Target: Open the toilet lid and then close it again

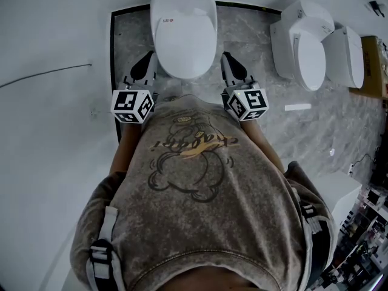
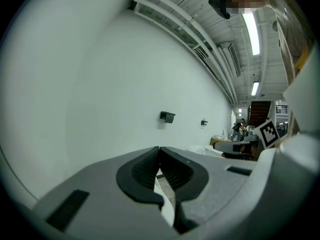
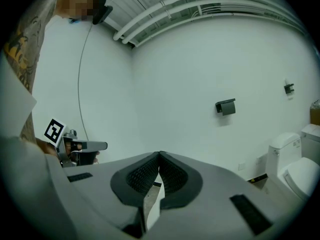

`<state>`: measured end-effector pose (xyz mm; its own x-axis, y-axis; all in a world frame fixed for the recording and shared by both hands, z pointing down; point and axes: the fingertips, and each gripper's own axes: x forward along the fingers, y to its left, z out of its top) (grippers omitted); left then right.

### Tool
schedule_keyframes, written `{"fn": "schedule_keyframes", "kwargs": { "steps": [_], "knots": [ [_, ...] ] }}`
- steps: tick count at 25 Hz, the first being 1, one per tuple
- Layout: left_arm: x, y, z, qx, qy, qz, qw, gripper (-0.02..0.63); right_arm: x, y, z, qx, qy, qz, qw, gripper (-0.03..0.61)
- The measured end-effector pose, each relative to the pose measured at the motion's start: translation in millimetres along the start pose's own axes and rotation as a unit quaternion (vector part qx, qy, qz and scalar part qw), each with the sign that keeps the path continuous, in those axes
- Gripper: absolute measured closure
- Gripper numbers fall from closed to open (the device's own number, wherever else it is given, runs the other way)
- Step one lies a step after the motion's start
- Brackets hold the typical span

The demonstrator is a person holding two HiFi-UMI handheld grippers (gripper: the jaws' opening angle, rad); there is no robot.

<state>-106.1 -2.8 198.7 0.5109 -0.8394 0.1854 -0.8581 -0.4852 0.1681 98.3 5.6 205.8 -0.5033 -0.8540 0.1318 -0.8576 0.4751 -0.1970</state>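
Observation:
The white toilet [image 1: 183, 29] stands at the top middle of the head view with its lid [image 1: 185, 38] down. My left gripper [image 1: 146, 61] sits just left of the bowl and my right gripper [image 1: 229, 62] just right of it, both pointing forward along its sides. In the left gripper view the dark pads of the left gripper [image 2: 159, 149] meet at the tips with nothing between them. In the right gripper view the right gripper [image 3: 160, 154] is shut too, and empty. Neither gripper touches the lid.
Two more white toilets [image 1: 306, 47] [image 1: 347, 56] stand to the right on the grey marble floor [image 1: 254, 41], with a cardboard box [image 1: 377, 65] beyond. A white wall lies ahead, carrying a black paper holder [image 3: 226, 107]. The person's torso fills the lower head view.

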Motion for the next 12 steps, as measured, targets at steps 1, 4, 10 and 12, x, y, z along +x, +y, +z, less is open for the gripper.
{"fn": "schedule_keyframes", "kwargs": {
  "steps": [1, 4, 10, 12],
  "knots": [
    [0.7, -0.5, -1.4, -0.001, 0.001, 0.0, 1.0, 0.603, -0.2, -0.6, -0.4, 0.0, -0.001, 0.0, 1.0, 0.552],
    [1.8, -3.3, -1.8, -0.004, 0.0, 0.002, 1.0, 0.603, -1.6, -2.6, 1.4, -0.002, -0.005, -0.001, 1.0, 0.552],
    [1.1, -6.9, -0.2, -0.007, -0.002, 0.001, 1.0, 0.603, -3.3, -4.6, 4.7, -0.001, -0.01, -0.002, 1.0, 0.552],
    [-0.5, -4.6, -1.7, -0.008, -0.002, 0.003, 1.0, 0.603, -2.9, -2.6, 3.8, 0.0, -0.012, -0.001, 1.0, 0.552]
  ]
}}
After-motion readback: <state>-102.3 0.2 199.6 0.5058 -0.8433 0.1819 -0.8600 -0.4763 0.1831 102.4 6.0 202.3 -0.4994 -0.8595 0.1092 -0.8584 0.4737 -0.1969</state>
